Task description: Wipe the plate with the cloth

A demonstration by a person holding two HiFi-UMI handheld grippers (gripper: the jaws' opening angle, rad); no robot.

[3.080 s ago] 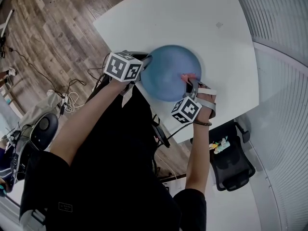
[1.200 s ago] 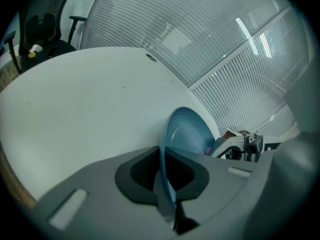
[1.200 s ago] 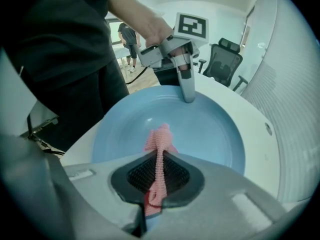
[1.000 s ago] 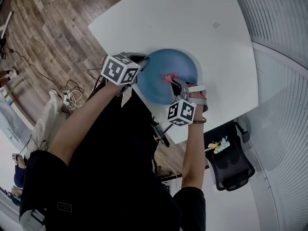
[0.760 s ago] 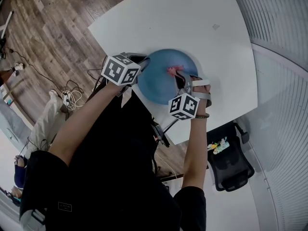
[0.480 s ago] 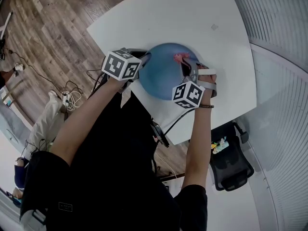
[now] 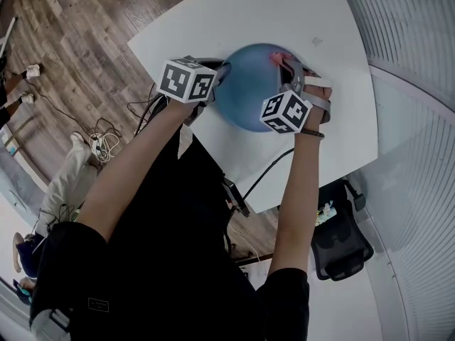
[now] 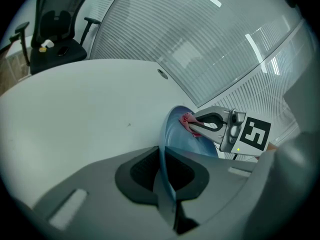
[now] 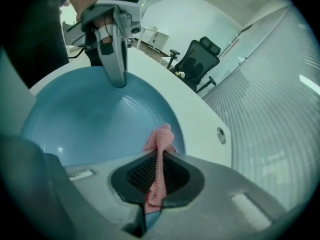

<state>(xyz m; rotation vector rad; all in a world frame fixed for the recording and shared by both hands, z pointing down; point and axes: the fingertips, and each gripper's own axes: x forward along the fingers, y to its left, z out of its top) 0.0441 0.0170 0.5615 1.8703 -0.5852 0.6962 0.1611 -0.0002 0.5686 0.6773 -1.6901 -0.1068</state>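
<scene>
Your left hand-held gripper (image 8: pixel 163 156) clamped the plate (image 9: pixel 90 119) rim; your right hand-held gripper (image 9: pixel 159 160) pinched the cloth (image 9: pixel 160 140) near the far edge, risking overshoot off it.

- The plate (image 7: pixel 245 94) is plain blue.
- The cloth (image 9: pixel 161 139) is pinkish red with a fine waffle weave.
- The table (image 7: pixel 213 20) is white.
- The floor (image 7: pixel 78 41) is brown wood planking.
- The left gripper (image 8: pixel 163 156) and right gripper (image 9: pixel 159 164) are grey, each with a cube of black-and-white square markers.
- The office chair (image 7: pixel 345 244) is black.
</scene>
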